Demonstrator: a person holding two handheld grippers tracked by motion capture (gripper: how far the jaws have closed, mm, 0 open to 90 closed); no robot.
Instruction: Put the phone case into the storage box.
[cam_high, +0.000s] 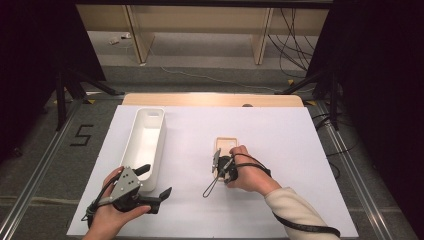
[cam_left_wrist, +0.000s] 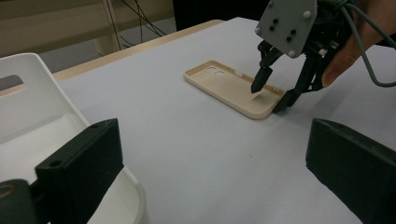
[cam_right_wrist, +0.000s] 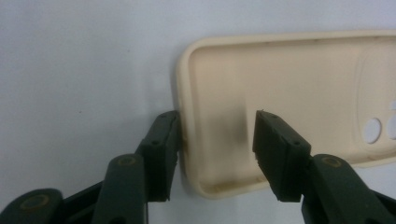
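Right gripper (cam_right_wrist: 215, 154) was open, one jaw outside the phone case (cam_right_wrist: 280, 88) wall, one inside, at its near end mid-table. Grasp step, I'd say; next needs a squeeze, then lift. Left gripper (cam_left_wrist: 210, 172) wide, empty, just beside the white bin (cam_high: 145, 145). Nothing blocking.
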